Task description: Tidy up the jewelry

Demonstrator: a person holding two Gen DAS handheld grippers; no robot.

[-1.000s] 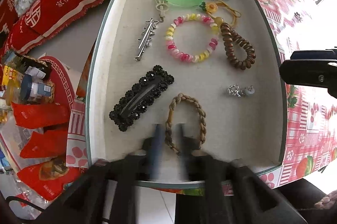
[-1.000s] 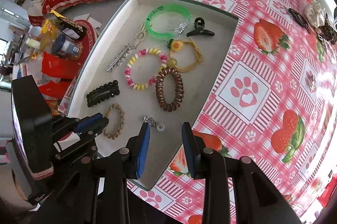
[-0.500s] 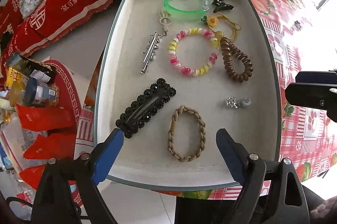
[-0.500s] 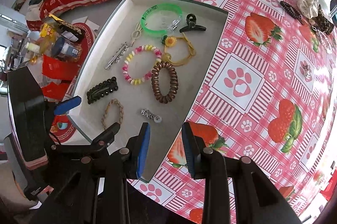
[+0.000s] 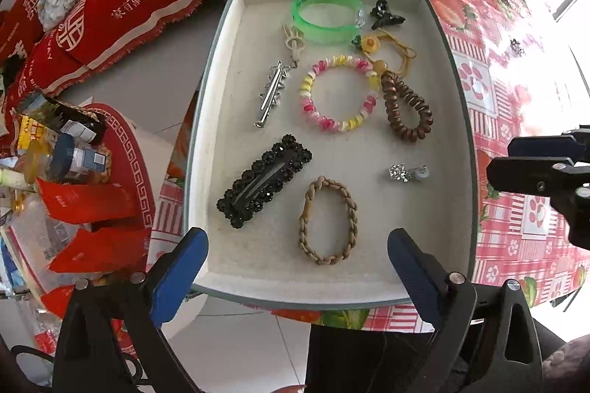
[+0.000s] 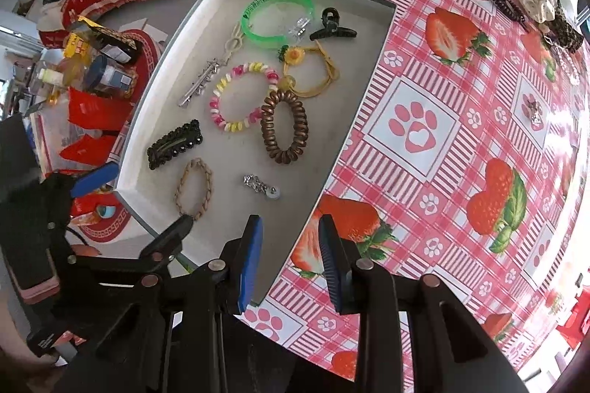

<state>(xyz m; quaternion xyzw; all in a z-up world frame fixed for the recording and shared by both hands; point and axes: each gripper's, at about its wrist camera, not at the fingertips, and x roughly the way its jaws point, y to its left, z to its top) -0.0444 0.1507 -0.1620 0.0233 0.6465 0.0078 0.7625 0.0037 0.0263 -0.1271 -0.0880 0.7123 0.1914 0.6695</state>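
A grey tray (image 5: 212, 97) with white lining holds several pieces. Nearest lies a tan braided band (image 5: 350, 208), flat on the lining. My left gripper (image 5: 297, 240) hangs above it, pointing down, its jaws still opening wide and touching nothing. Further in are a black rhinestone barrette (image 5: 263, 181), a small silver charm (image 5: 405, 172), a brown coil tie (image 5: 391, 94), a pink-and-yellow bead bracelet (image 5: 308, 86) and a green bangle (image 5: 326, 16). My right gripper (image 6: 290, 227) hovers over the tray's near right corner, jaws apart and empty.
On the strawberry tablecloth (image 6: 461, 120) far right lie a cream scrunchie (image 6: 536, 2), a dark hair clip (image 6: 505, 3) and a small silver piece (image 6: 533, 109). Bottles and red packets (image 5: 73, 157) crowd the floor to the tray's left.
My left gripper's jaws went from close beside the braided band to spread wide, and the gripper rose a little. The band stays in the tray. The right gripper kept still.
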